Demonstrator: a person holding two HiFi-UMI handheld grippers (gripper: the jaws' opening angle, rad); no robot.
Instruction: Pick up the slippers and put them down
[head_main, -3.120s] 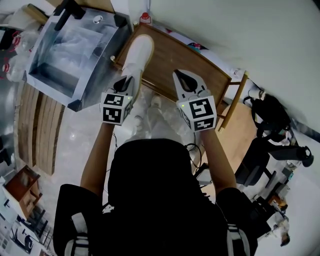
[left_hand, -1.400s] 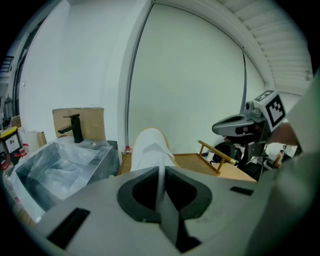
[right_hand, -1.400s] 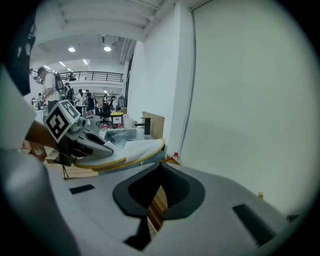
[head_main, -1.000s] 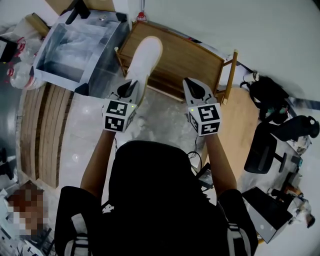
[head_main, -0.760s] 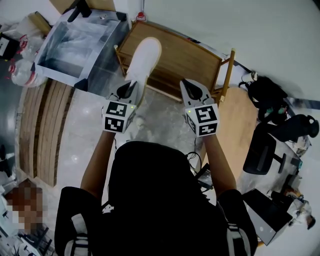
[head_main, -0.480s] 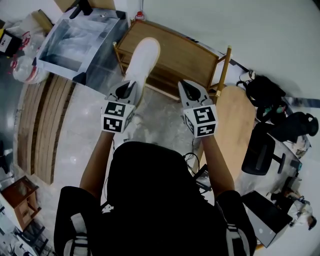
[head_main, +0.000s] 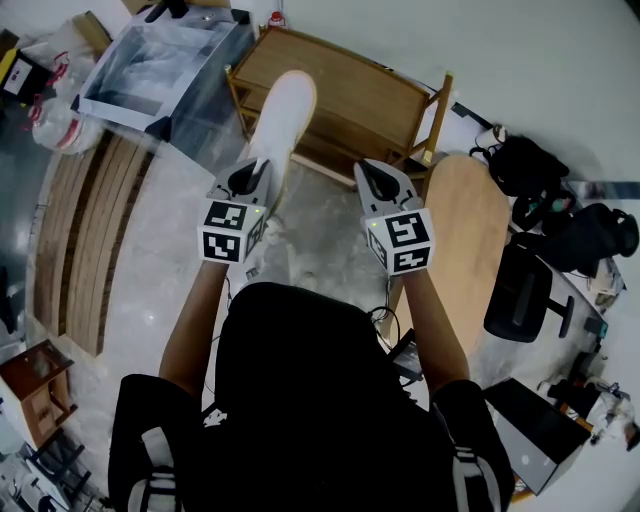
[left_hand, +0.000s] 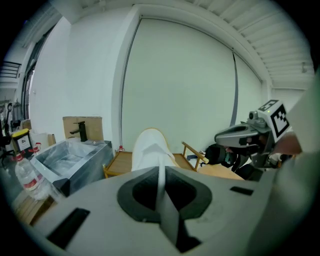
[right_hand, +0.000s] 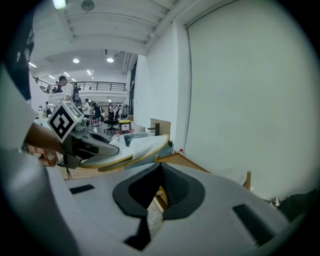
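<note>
In the head view my left gripper (head_main: 249, 172) is shut on the heel end of a white slipper (head_main: 281, 110). The slipper sticks out forward in the air over the front of a wooden bench (head_main: 350, 90). In the left gripper view the slipper (left_hand: 151, 148) rises just beyond the closed jaws, with a thin white flap pinched between them. My right gripper (head_main: 369, 172) hangs level with the left one, shut with nothing in it. The right gripper view shows the left gripper (right_hand: 80, 140) carrying the slipper (right_hand: 137, 147). No second slipper is in view.
A grey plastic-lined basin (head_main: 160, 55) stands left of the bench. Wooden planks (head_main: 80, 230) lie on the floor at the left. A rounded wooden tabletop (head_main: 465, 235), an office chair (head_main: 520, 295) and black bags (head_main: 525, 165) stand at the right. Marble floor lies below the grippers.
Both grippers have drawn back from the bench together, with the slipper still gripped in the left one. The bench and basin have slid toward the top of the picture.
</note>
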